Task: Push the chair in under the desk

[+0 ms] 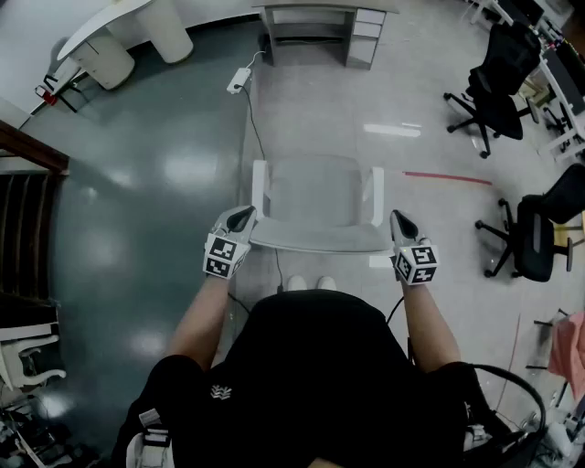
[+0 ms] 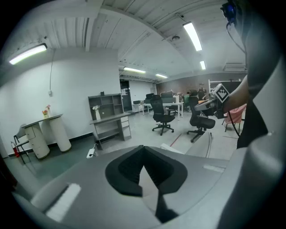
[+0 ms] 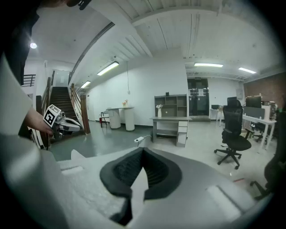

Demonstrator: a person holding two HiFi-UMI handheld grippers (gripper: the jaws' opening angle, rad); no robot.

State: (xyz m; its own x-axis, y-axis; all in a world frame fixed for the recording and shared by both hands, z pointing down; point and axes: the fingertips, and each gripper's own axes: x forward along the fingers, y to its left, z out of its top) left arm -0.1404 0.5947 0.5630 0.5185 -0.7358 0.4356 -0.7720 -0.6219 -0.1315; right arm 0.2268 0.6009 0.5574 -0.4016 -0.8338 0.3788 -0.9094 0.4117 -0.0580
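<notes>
A light grey chair stands right in front of me, its backrest edge nearest to me. The grey desk with drawers is several steps beyond it, against the far wall, and shows as the desk and the desk in the gripper views. My left gripper is shut and empty at the backrest's left corner. My right gripper is shut and empty at the right corner. Whether either one presses on the chair I cannot tell. The left gripper and right gripper both show their dark pads together.
A power strip with its cable lies on the floor between chair and desk. Black office chairs stand at the right. A red tape line marks the floor. A white counter and a staircase are at the left.
</notes>
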